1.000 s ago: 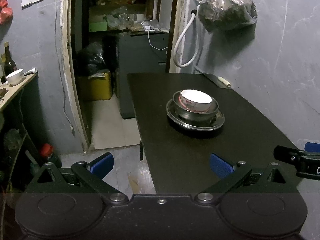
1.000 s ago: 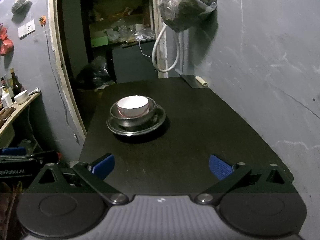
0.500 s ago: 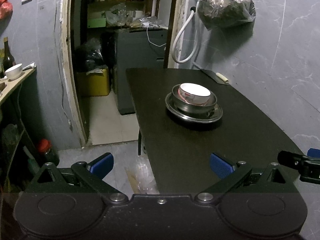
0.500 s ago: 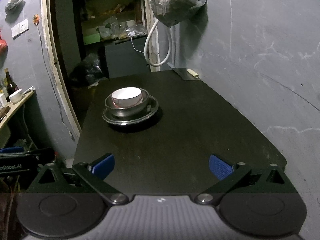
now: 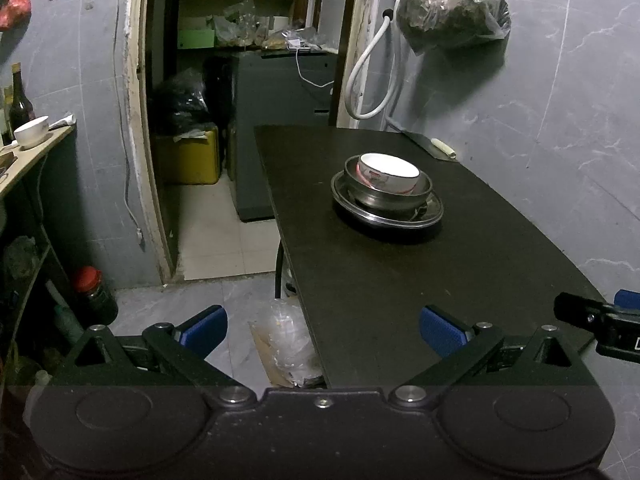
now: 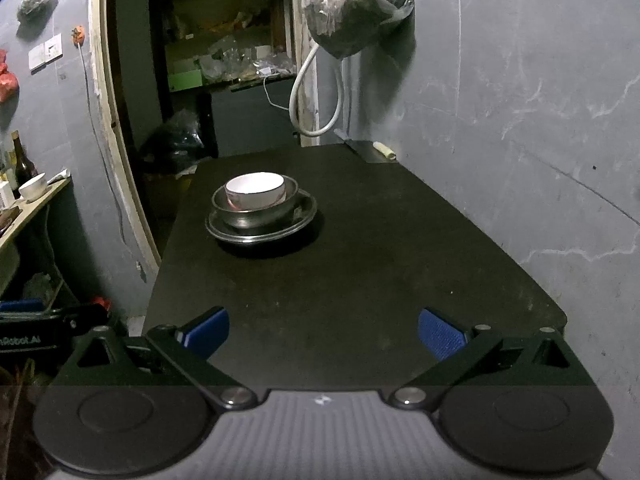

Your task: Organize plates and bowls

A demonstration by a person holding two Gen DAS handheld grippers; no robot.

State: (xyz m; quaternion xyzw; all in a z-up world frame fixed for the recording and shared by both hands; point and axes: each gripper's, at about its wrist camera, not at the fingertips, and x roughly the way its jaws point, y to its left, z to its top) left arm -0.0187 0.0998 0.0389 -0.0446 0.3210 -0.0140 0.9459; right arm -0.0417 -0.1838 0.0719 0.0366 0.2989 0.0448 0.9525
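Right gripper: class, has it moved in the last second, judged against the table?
Yes. The right gripper has drawn back: the bowl stack looks slightly smaller, and the table now shows its near right corner.

White bowl nested in metal bowl, left tool spread empty

The left gripper is level and faces forward, its jaws spread wide with nothing between the two blue pads. The right gripper is in the same pose, level and facing forward, jaws wide apart and empty, blue pads turned inward. The two are side by side: the right gripper's dark tip shows at the right edge of the left wrist view, and the left gripper's body shows at the left edge of the right wrist view.
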